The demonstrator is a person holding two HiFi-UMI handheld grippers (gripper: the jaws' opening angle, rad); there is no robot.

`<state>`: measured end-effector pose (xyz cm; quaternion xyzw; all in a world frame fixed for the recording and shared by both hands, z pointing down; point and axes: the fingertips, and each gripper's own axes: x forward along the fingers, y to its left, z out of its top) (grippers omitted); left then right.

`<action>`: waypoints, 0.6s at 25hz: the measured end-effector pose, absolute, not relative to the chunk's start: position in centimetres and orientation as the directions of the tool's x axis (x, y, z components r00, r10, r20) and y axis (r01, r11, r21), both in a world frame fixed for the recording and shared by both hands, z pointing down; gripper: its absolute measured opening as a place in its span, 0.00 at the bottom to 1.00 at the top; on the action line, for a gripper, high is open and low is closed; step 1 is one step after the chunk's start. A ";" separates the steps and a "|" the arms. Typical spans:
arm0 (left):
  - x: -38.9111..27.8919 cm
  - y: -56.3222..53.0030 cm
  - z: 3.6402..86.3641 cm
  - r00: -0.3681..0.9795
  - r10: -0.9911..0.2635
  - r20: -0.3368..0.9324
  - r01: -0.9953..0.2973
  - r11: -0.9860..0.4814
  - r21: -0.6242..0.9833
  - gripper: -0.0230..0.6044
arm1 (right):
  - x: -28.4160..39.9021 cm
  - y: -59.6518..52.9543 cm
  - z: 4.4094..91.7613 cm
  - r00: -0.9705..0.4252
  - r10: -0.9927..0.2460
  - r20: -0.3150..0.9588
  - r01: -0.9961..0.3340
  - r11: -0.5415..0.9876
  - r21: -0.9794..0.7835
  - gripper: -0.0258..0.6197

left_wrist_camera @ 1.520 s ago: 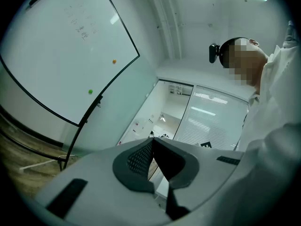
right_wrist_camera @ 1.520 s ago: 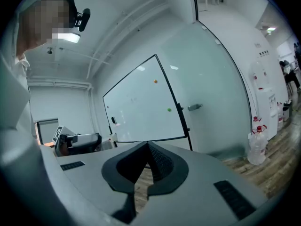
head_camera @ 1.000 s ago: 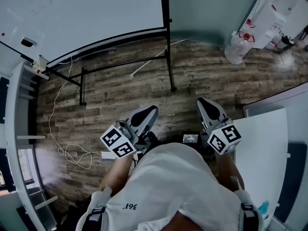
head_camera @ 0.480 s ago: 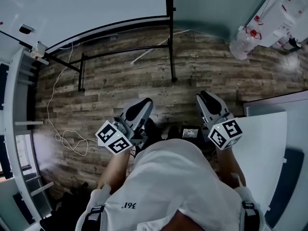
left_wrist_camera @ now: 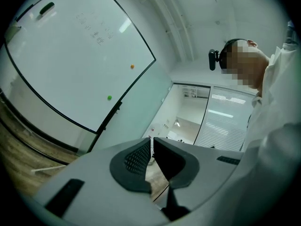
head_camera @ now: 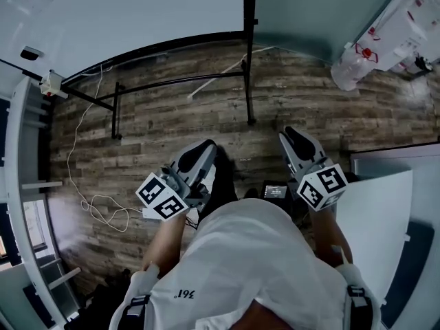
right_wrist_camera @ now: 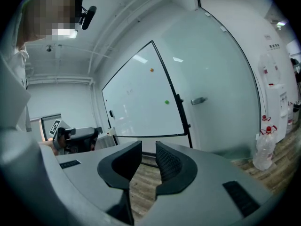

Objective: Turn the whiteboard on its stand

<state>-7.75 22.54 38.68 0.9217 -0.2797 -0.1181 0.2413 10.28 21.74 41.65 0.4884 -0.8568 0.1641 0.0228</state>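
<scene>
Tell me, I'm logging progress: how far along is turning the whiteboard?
Nothing looks done: the whiteboard stands on its stand, untouched. In hand: both grippers face it from afar; the left gripper is shut and empty, the right gripper has just been opening, nothing between its jaws. Left: reaching, gripping and turning it.

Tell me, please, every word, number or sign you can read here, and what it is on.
"361", roughly, in small print: on the white shirt, near the left shoulder.
Handwriting on the whiteboard: too faint to read.
Small screen: too small to read.
</scene>
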 end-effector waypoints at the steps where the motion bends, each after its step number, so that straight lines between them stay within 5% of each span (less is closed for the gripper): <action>1: -7.9 21.3 38.7 0.819 -0.568 -0.083 -0.456 -0.731 0.508 0.05 | 10.1 20.6 41.6 -0.515 -0.834 0.199 -0.848 0.462 -0.258 0.18; 15: -10.7 4.2 36.9 0.881 -0.465 -0.085 -0.370 -0.791 0.487 0.05 | 5.7 4.8 40.3 -0.442 -0.869 0.223 -0.892 0.399 -0.214 0.18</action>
